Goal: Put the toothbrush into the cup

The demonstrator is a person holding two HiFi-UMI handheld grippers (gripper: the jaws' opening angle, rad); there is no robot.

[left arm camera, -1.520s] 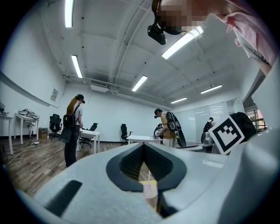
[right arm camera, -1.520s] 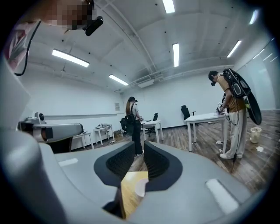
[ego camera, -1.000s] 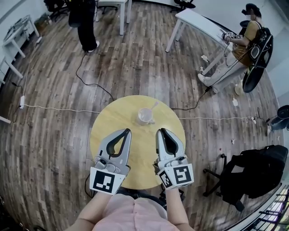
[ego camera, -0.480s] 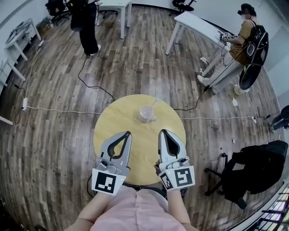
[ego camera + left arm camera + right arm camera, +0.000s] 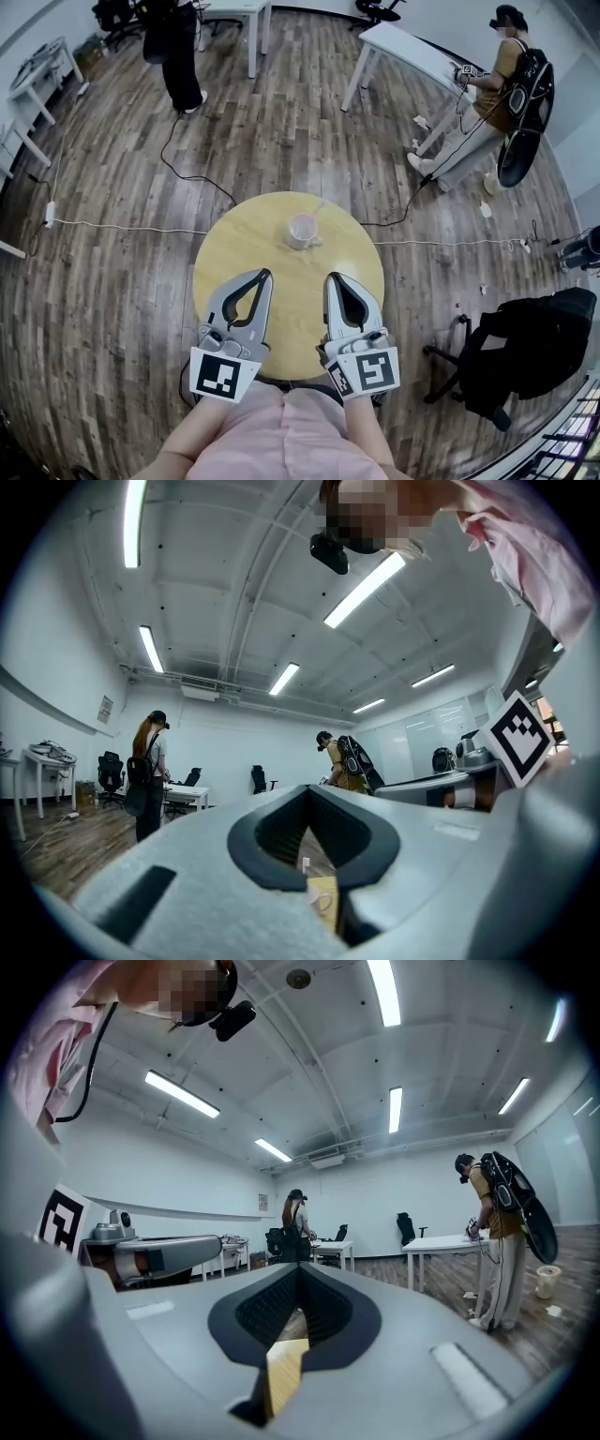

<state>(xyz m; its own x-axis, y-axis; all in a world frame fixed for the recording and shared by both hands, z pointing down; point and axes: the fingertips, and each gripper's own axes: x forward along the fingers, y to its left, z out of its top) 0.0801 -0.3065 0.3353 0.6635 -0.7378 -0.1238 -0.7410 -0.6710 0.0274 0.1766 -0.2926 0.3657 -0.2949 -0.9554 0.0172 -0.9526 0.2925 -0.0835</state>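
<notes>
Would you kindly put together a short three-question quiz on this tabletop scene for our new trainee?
1. True or false: the toothbrush stands in the cup.
2. The right gripper is: A) open; B) shut on the toothbrush; C) shut and empty.
3. Which one touches the cup: the left gripper, the right gripper, or neither?
Key: 1 true; 2 C; 3 neither.

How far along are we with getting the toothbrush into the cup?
Looks done: the pale toothbrush leans in the small whitish cup on the round yellow wooden table. Nothing is in hand: the left tool and the right tool are both shut and empty, near the table's close edge, clear of the cup. Nothing appears left to do.
</notes>
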